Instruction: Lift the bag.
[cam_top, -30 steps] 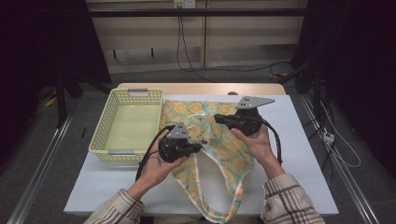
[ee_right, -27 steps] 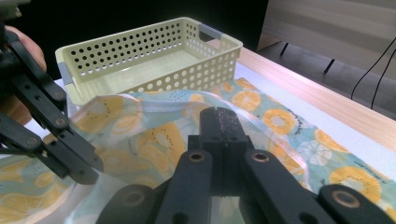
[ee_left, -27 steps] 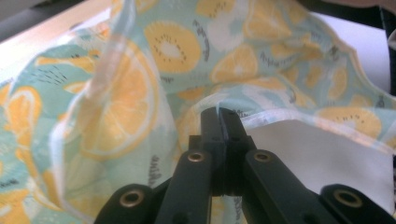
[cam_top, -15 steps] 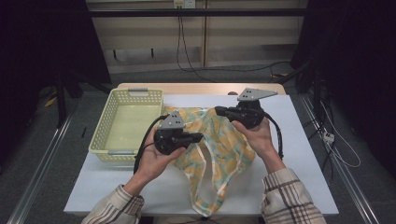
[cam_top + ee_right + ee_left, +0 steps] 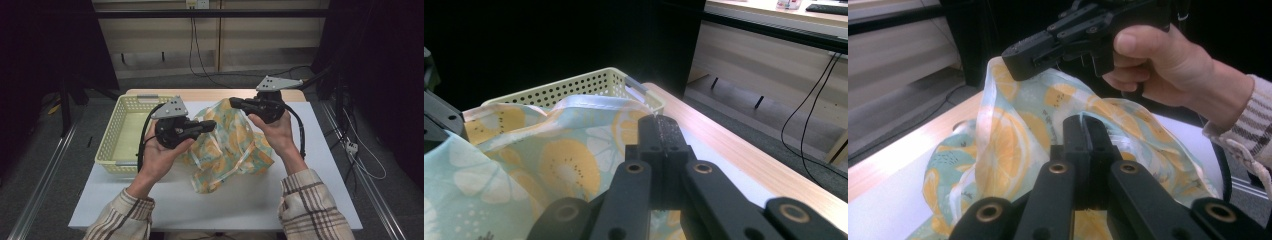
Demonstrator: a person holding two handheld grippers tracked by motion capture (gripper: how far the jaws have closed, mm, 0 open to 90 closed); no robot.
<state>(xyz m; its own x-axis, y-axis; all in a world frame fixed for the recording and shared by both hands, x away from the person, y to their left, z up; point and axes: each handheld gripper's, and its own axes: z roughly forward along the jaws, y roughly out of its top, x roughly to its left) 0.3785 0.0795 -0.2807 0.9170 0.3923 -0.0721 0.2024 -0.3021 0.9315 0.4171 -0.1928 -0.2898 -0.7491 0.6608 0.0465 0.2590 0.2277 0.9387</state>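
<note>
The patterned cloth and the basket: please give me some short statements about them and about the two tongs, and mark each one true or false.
1. The left tongs are shut on the patterned cloth. True.
2. The right tongs are open and hold nothing. False: they are shut on an edge of the cloth.
3. The cloth lies flat on the white table. False: its upper part is raised off the table between the two tongs, and its lower part hangs down to the table.
4. The yellow basket stands on the left part of the table in the high view. True.
5. The cloth is inside the basket. False: it is beside the basket, to its right in the high view.
</note>
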